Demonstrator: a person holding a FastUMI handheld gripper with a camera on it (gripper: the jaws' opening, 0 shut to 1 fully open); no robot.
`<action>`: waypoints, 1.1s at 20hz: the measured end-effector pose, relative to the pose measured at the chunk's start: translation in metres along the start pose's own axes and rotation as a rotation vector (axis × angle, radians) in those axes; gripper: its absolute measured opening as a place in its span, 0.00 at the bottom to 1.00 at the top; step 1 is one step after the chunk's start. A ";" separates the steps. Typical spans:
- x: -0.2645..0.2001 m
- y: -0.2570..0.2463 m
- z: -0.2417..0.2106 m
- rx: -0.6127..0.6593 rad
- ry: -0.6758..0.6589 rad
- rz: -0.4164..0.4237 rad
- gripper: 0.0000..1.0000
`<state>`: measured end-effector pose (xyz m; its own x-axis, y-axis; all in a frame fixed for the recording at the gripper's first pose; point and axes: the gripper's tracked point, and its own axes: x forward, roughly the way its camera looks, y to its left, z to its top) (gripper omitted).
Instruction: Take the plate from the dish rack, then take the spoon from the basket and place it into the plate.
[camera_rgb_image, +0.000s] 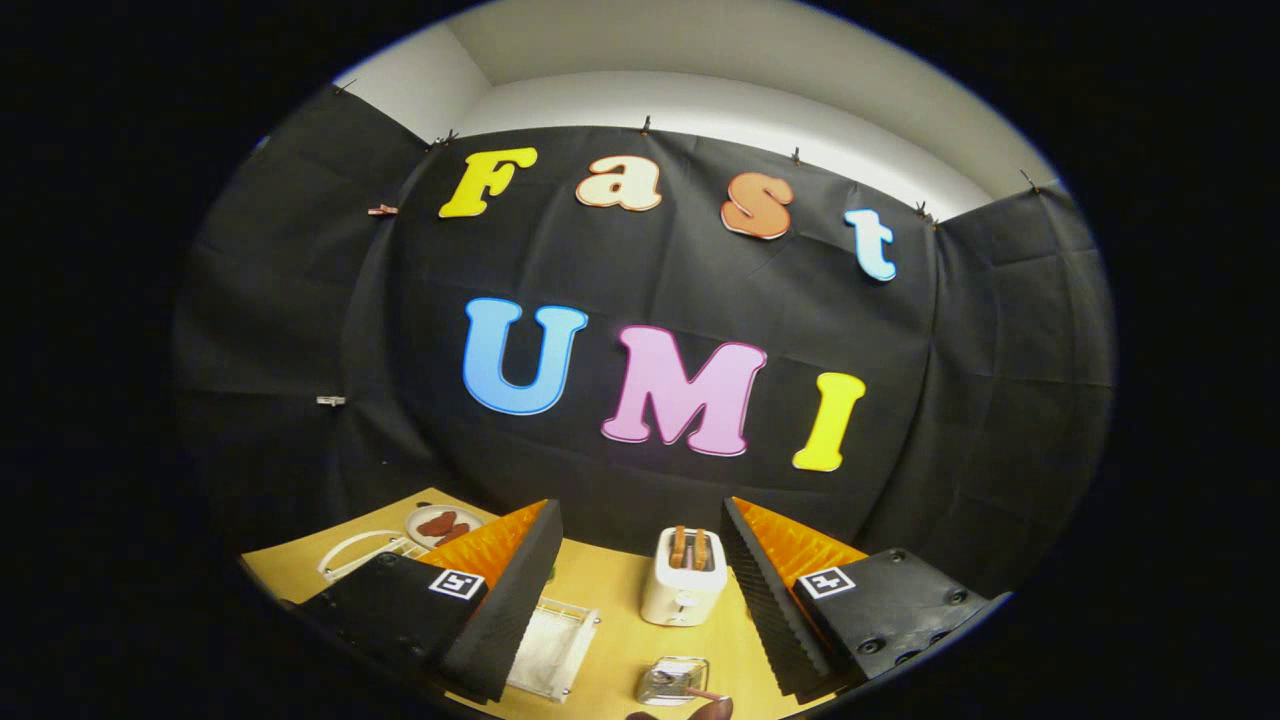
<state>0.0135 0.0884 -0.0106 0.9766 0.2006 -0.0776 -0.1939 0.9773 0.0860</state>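
The claw (640, 600) hangs high over the yellow wooden desk (620, 610) with its two fingers spread wide apart. It grips nothing.

The round pale plate with red-brown marks on it (444, 525) stands at about 10 o'clock from the claw, past the left finger. It sits in or right beside the white wire dish rack (358, 555); I cannot tell which. A plate like this is likely hard, smooth and a bit heavy. It can slip and it can break. I think the best place to hold it is the rim, with one finger on each side, and to lift it slowly.

The small clear square basket (672, 680) sits at 6 o'clock, low between the fingers. A thin pinkish handle (705, 693) pokes out of it toward 4 o'clock. That is likely the spoon. It looks light, stiff and thin, so it could twist in the claw. Holding it by the middle of the handle seems best.

A white toaster with two brown slices of bread in it (684, 578) stands just ahead, between the fingers. A white flat tray (553, 650) lies at 8 o'clock beside the left finger.
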 end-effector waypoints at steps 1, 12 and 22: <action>0.008 0.013 -0.008 0.025 0.036 0.037 0.98; 0.087 0.104 -0.162 0.159 0.560 0.120 0.98; 0.118 0.137 -0.275 0.191 0.843 -0.002 0.63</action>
<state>0.0762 0.2649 -0.2814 0.5672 0.2567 -0.7825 -0.0993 0.9646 0.2444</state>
